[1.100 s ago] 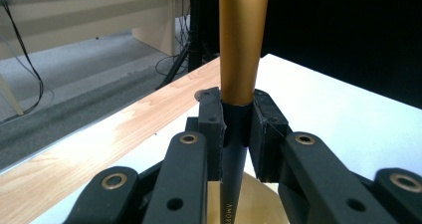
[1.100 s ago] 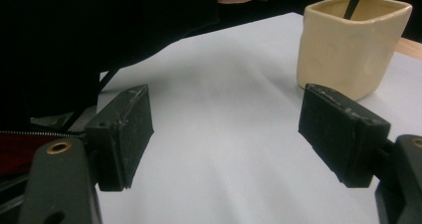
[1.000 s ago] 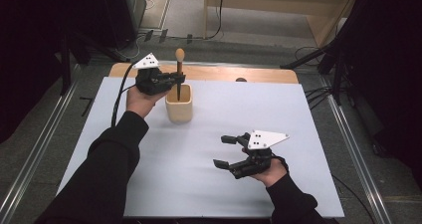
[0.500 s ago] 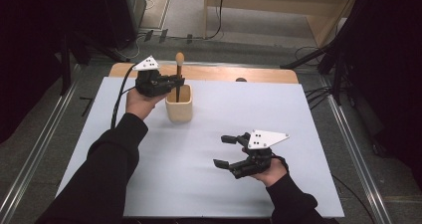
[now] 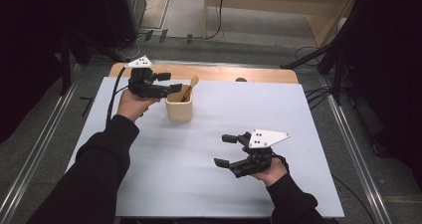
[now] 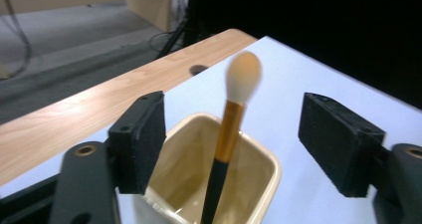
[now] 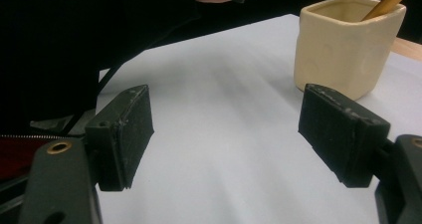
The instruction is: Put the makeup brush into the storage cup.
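Note:
A cream square cup (image 5: 178, 109) stands on the white mat (image 5: 298, 114) at the back left. A make-up brush (image 5: 189, 88) with a black-and-gold handle and pale tip leans in it, tip tilted to the right. My left gripper (image 5: 171, 82) hovers just left of the cup; its jaws have just been opening and now stand wide on either side of the brush (image 6: 233, 119) without touching it, above the cup (image 6: 268, 170). My right gripper (image 5: 225, 150) rests open near the front right, nothing between its pads, facing the cup (image 7: 343, 50).
A wooden table edge (image 5: 259, 74) runs behind the mat, with a small dark hole in it. Metal rails flank the table on both sides. Cables and dark stands lie on the floor beyond.
The left jaws, shut on the upright brush handle before, have opened. The brush now leans free in the cup, tip tilted right. The right gripper has not moved.

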Available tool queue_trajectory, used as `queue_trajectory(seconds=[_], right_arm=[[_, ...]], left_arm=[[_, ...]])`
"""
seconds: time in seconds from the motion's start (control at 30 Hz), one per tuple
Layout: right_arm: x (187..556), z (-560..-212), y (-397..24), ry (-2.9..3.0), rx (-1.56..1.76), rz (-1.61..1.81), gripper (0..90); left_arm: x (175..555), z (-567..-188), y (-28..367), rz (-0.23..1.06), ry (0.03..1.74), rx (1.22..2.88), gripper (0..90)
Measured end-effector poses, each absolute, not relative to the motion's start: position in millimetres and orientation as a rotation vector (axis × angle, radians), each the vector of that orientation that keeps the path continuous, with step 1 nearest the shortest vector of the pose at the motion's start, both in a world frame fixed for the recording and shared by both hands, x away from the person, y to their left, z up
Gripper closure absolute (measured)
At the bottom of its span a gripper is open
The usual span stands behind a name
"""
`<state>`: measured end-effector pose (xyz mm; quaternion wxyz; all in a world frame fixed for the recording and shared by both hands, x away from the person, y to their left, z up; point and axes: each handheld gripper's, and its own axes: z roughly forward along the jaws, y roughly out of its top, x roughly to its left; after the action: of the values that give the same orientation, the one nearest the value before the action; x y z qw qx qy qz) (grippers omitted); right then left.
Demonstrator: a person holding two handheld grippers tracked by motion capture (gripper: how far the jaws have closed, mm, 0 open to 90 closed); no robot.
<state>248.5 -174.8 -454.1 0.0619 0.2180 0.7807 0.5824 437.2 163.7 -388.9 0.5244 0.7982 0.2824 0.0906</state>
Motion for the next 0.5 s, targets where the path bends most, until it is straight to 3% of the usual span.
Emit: queue_trajectory(seconds=[0.5], right_arm=[[250, -454, -179, 2.34, 0.682, 1.76, 22.6]], left_arm=[[412, -390, 177, 0.178, 0.632, 1.938, 26.9]])
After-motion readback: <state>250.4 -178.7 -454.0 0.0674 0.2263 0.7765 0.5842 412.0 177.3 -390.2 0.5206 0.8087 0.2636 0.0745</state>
